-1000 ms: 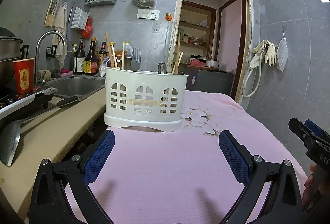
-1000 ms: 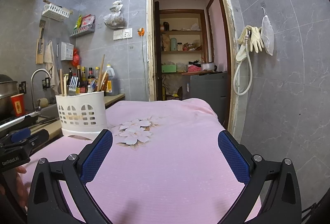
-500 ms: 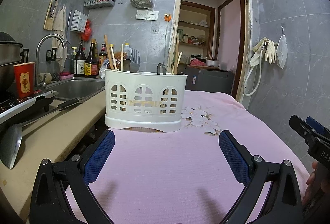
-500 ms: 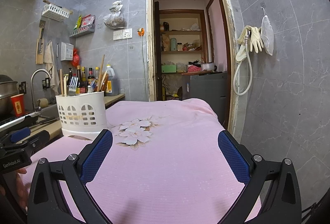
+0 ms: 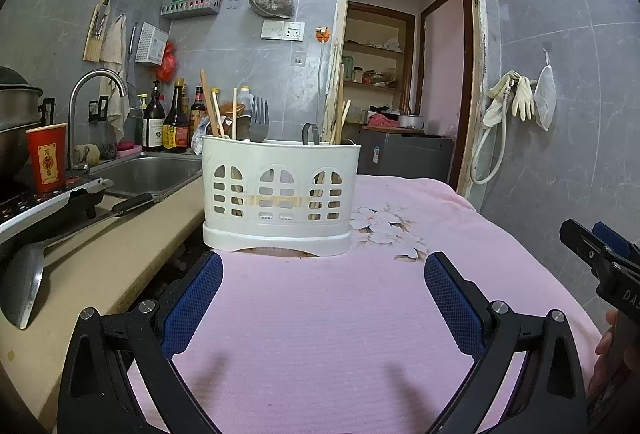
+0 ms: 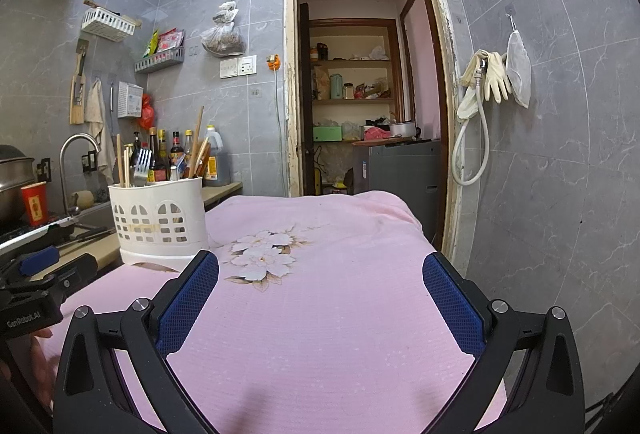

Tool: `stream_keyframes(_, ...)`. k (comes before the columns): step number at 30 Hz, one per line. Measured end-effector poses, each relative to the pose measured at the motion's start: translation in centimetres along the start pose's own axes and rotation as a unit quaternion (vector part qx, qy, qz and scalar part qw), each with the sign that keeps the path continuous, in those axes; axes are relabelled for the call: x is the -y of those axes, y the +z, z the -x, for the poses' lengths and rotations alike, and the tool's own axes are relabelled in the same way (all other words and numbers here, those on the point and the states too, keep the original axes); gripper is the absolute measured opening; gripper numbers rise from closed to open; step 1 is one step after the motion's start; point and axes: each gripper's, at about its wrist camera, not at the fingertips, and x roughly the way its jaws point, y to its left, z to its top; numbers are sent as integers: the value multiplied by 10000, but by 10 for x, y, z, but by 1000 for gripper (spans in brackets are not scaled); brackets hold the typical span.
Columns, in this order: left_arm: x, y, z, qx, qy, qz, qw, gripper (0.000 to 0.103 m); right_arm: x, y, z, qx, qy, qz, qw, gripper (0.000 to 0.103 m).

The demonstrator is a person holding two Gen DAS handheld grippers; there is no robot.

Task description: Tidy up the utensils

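A white slotted utensil caddy stands on the pink flowered cloth. Wooden chopsticks, a metal fork and a dark looped handle stick out of its top. My left gripper hovers low over the cloth just in front of the caddy, open and empty. My right gripper is open and empty too, to the right of the caddy and farther back. Each gripper shows at the edge of the other's view.
Left of the cloth runs a beige counter with a steel sink, a tap, sauce bottles, a red paper cup and a dark-handled turner. A doorway opens behind; gloves and a hose hang on the right wall.
The left wrist view has dipped slightly, so the caddy sits a touch higher in frame. Both grippers stay open; nothing on the cloth has moved.
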Motion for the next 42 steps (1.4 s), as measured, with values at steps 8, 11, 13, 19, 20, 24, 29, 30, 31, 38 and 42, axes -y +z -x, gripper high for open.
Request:
stream_keyframes(8, 0, 0, 0, -3, -2, 4, 10000, 99, 0, 0, 0, 0, 3, -6, 10000, 103)
stream_keyframes(11, 1, 0, 0, -7, 0, -5, 10000, 99, 0, 0, 0, -5, 6, -9, 10000, 103)
stream_keyframes(13, 1, 0, 0, 1, 5, 3, 10000, 99, 0, 0, 0, 1, 1, -8, 10000, 103)
stream_keyframes(19, 1, 0, 0, -4, 2, 4, 10000, 99, 1, 0, -1, -5, 6, -7, 10000, 103)
stream_keyframes(20, 1, 0, 0, -4, 3, 5, 10000, 99, 1, 0, -1, -6, 4, -9, 10000, 103)
stream_keyframes(24, 1, 0, 0, -4, 3, 3, 10000, 99, 0, 0, 0, -6, -1, -11, 10000, 103)
stream_keyframes(29, 1, 0, 0, -12, 1, 11, 10000, 99, 0, -1, 0, -11, -5, -6, 10000, 103)
stream_keyframes(30, 0, -1, -1, -15, -4, 16, 10000, 99, 0, -1, 0, -13, -3, -9, 10000, 103)
stream_keyframes(31, 0, -1, -1, -19, -5, 23, 10000, 99, 0, -1, 0, -10, -5, -11, 10000, 103)
stream_keyframes(38, 1, 0, 0, 16, 15, -17, 10000, 99, 0, -1, 0, -11, -5, -10, 10000, 103)
stream_keyframes(42, 3, 1, 1, 21, 23, -125, 9999, 99, 1, -1, 0, -13, -4, -11, 10000, 103)
